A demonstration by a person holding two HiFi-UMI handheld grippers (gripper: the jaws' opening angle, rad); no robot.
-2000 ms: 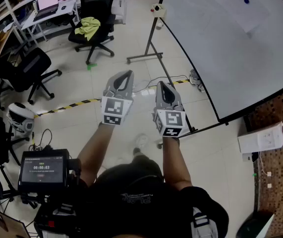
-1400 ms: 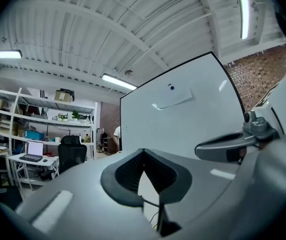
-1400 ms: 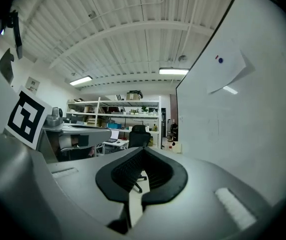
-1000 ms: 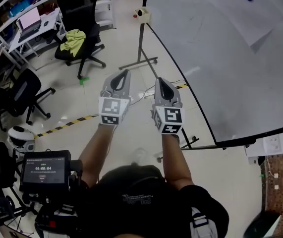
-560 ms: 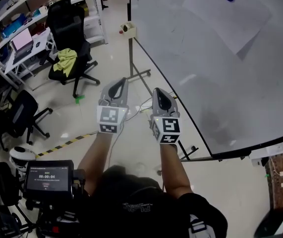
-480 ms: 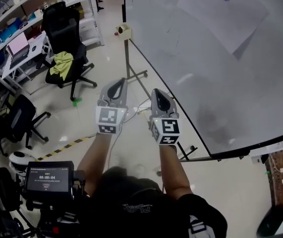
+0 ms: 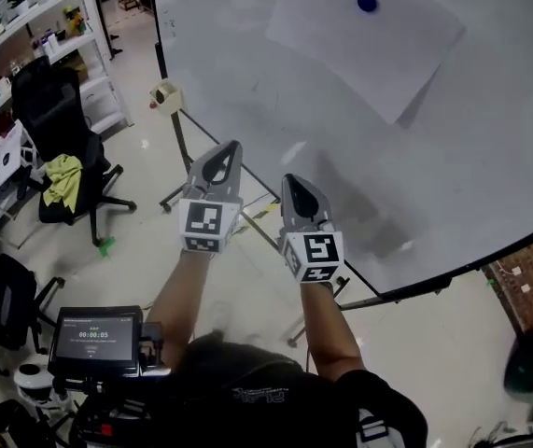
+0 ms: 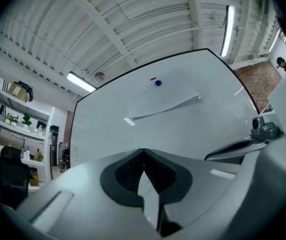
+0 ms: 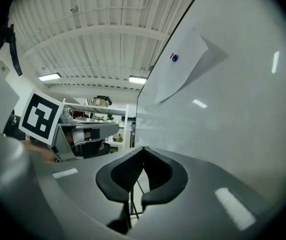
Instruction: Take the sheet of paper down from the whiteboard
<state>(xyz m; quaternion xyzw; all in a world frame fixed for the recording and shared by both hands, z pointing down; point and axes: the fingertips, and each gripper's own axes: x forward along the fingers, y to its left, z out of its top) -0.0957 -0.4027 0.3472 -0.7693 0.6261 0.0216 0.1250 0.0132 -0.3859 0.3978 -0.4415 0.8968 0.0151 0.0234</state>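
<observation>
**Head view.** The grey left claw [image 7: 228, 149] and the grey right claw [image 7: 290, 181] sit side by side. Both are pressed together and empty, and both point toward 12 o'clock at the large white whiteboard [image 7: 490, 138]. The white rectangular sheet of paper [image 7: 364, 49] hangs on the board at about 1 o'clock of the right claw, well apart from both. A round blue magnet [image 7: 367, 3] pins it near its top edge. Its lower edge stands off the board and casts a shadow. Bare board lies between the claws and the sheet. At 9 o'clock a black office chair [image 7: 56, 119] holds a yellow-green cloth [image 7: 61, 177]. The white shelves [image 7: 23, 17] at 10 o'clock carry items too small to tell.

**Left gripper view.** The left claw [image 8: 144, 154] has its jaws meeting with nothing between them. The sheet of paper [image 8: 165, 99] is at 12 o'clock, well above the tips, under the blue magnet [image 8: 158, 83]. The right claw [image 8: 243, 146] is at 3 o'clock.

**Right gripper view.** The right claw [image 9: 144, 151] is likewise closed and empty. The sheet of paper [image 9: 185, 66] lies at 1 o'clock, far up the board. The left claw [image 9: 67, 129] is at 9 o'clock.
</observation>
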